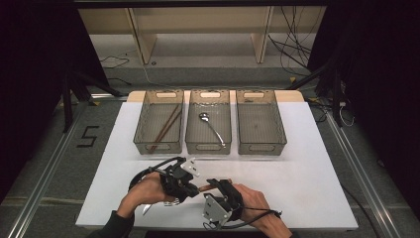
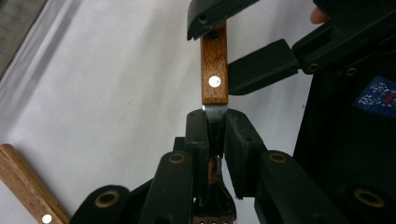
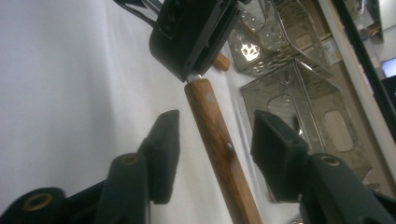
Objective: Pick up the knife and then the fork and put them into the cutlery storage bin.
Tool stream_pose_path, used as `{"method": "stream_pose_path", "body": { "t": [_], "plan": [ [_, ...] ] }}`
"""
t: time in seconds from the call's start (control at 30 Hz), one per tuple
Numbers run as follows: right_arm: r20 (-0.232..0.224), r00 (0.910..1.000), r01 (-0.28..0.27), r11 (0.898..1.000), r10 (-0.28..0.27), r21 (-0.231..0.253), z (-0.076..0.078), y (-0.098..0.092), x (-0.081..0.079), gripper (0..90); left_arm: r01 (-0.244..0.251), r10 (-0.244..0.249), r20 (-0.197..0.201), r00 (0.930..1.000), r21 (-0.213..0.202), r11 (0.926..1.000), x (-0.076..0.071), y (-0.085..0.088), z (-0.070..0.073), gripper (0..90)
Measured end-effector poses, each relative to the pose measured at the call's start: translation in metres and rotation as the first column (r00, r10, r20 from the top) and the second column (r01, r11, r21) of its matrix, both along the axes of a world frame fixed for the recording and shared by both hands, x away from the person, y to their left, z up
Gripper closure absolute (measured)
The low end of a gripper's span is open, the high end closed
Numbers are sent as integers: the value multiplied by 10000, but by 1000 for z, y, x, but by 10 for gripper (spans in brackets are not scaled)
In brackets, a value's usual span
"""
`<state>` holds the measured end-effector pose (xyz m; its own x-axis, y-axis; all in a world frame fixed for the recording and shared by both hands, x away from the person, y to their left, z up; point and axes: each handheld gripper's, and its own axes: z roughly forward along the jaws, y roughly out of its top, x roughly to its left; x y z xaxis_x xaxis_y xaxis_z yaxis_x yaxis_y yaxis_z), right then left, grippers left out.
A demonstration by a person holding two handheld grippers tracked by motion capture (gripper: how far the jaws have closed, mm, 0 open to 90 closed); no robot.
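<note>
White sheeting covers the counter [image 1: 307, 163], where three clear bins [image 1: 260, 124] stand in a row at the far edge, one with chopsticks [image 1: 166, 126], one with a spoon [image 1: 212, 128]. Near the front edge, the left claw [image 2: 215, 122] is clamped on the metal neck of a wooden-handled fork [image 2: 214, 70], whose tines show low between the jaws. The handle juts toward the right claw [image 3: 215, 135], whose jaws stand either side of the wood without pressing on it. Another wooden handle [image 2: 23, 184], possibly a knife's, lies on the counter beside the left hand [image 1: 143, 191]. The right hand [image 1: 255, 201] holds its claw just beside the left one.
</note>
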<state>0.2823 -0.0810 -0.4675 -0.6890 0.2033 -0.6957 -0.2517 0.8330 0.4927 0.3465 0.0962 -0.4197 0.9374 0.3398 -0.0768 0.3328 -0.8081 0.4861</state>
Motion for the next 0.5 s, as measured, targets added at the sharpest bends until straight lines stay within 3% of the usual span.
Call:
{"method": "stream_pose_path", "body": {
  "t": [0.03,0.13,0.37,0.5],
  "plan": [
    [274,9993,-253,9994,259,-247,0,-1,1,555,9,-9,-35,10000,-13,10000,0,0,0,796],
    [736,9966,-325,9976,370,-613,-2,0,0,610,-26,25,-87,10000,-50,10000,0,-1,0,796],
    [1357,9896,-341,9937,485,-1066,-9,3,-7,720,3,-6,-270,9996,-91,10000,0,-1,-1,796],
    [1889,9792,-451,9870,742,-1541,-13,5,-11,763,-18,15,-373,9993,-69,10000,1,0,-1,796]
  ]
}}
